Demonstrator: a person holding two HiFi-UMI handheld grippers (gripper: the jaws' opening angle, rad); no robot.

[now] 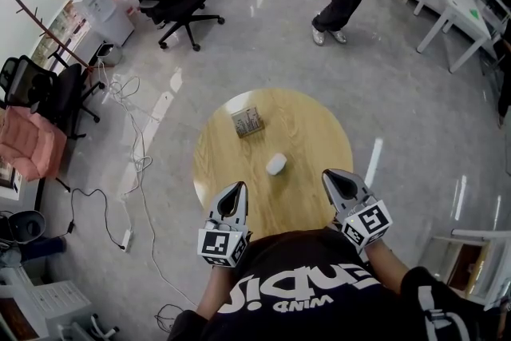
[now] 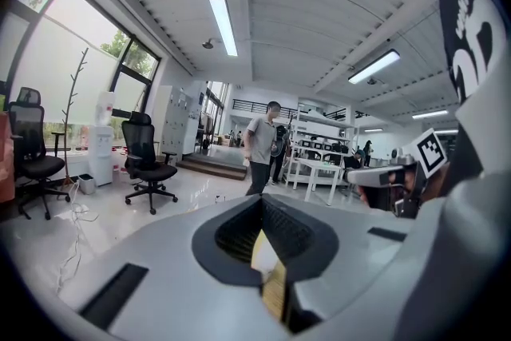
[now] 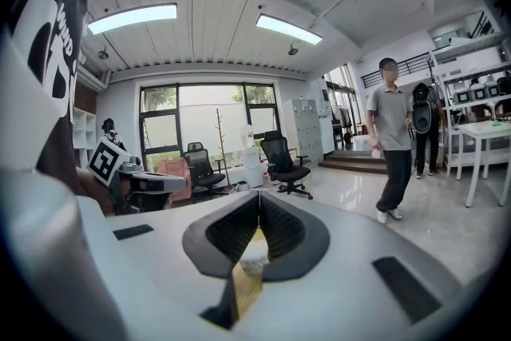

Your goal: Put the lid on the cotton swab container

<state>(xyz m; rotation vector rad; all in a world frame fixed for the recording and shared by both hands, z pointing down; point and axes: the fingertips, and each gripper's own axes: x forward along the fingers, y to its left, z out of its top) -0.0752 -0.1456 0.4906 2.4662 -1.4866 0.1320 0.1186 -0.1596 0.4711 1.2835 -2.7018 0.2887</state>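
Left gripper at lower centre-left, jaws pressed together, empty; right gripper at lower centre-right, jaws likewise closed; both point up-frame.

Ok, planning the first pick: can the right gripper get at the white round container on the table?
Probably yes. The white round container stands alone on the table, close to the right gripper, with nothing between them; the box sits farther off. The jaws are together, so they must open first.

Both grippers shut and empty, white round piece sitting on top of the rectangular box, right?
No: the head view shows the white round piece on the table, apart from the rectangular box. Left gripper and right gripper are shut and empty.
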